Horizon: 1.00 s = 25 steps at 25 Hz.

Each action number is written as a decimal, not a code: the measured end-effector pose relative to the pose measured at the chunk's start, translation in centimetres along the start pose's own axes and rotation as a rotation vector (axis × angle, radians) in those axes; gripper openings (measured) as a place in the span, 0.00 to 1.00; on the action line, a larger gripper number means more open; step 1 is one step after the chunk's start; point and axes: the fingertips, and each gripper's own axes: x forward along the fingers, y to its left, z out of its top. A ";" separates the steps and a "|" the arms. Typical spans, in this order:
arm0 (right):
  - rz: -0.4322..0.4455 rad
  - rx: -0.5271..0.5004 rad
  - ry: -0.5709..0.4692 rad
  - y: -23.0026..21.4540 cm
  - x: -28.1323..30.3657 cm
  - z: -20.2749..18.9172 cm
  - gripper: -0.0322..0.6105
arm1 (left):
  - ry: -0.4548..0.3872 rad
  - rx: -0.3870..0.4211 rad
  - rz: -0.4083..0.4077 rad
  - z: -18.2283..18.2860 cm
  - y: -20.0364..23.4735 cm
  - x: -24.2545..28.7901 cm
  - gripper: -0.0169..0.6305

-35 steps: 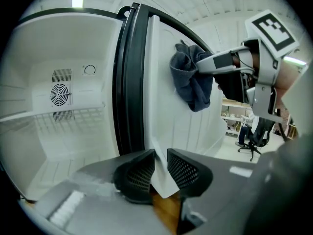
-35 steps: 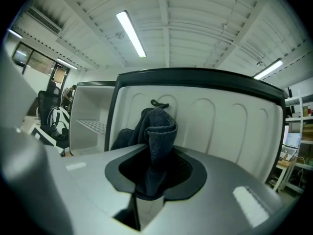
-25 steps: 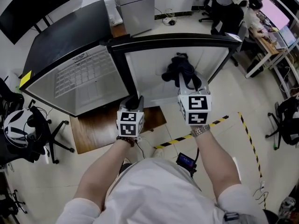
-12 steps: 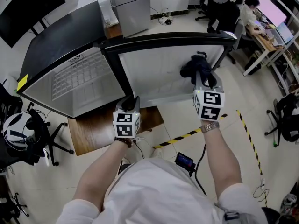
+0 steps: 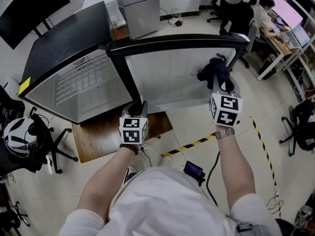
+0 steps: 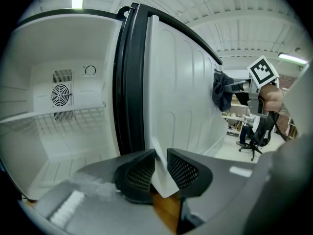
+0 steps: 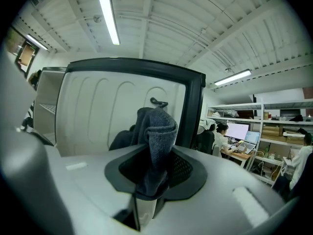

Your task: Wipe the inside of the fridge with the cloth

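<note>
A person stood over an open fridge [image 5: 74, 85], seen from a camera on their head, with a two-jaw gripper in each hand. The fridge's white cabinet lay open on the left, showing a wire shelf [image 6: 58, 119] and a round fan vent [image 6: 61, 95] on its back wall. The door [image 5: 167, 75] was swung wide to the right, its ribbed white inner liner facing the person.

The left gripper [image 5: 140, 106] was at the door's lower edge, close to the hinge side. Its jaws were drawn in on a thin white lip of the door and appeared to pinch it, steadying the door.

The right gripper [image 5: 218, 84] was pinching a dark cloth [image 7: 157, 131]. The cloth was bunched between the jaws and stood up past them in a soft fold. The wad lay against or just in front of the liner, near the door's free edge, well away from the hinge; contact could not be confirmed.

The cloth looked light, limp and thick-woven, with no stiffness of its own. It would likely drape and slip if gripped by a corner. A hold across its gathered middle, as here, would leave a padded wad in front to press flat on the liner.
</note>
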 end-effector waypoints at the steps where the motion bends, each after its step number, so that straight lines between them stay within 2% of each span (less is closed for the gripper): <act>1: 0.004 0.001 -0.001 0.1 -0.1 0.1 0.19 | 0.001 -0.002 0.000 0.0 0.0 0.0 0.15; 4: 0.034 0.001 -0.015 1.2 -1.0 0.6 0.19 | 0.005 -0.012 -0.005 0.1 -0.3 0.1 0.15; 7: 0.097 -0.007 -0.039 4.3 -2.1 1.4 0.19 | 0.014 -0.011 -0.028 0.0 -0.5 0.1 0.16; 11: 0.215 -0.021 -0.064 11.0 -3.7 2.1 0.19 | 0.039 0.010 -0.079 -0.9 -1.0 -0.4 0.18; 16: 0.347 -0.051 -0.051 19.9 -5.2 2.2 0.19 | 0.080 0.079 -0.144 -1.7 -1.4 -1.3 0.18; 20: 0.396 -0.062 -0.031 24.9 -5.5 2.2 0.19 | 0.103 0.113 -0.186 -2.0 -0.9 -2.3 0.19; 25: 0.433 -0.069 -0.026 28.6 -5.0 2.7 0.19 | 0.114 0.113 -0.205 -2.8 -0.5 -3.4 0.19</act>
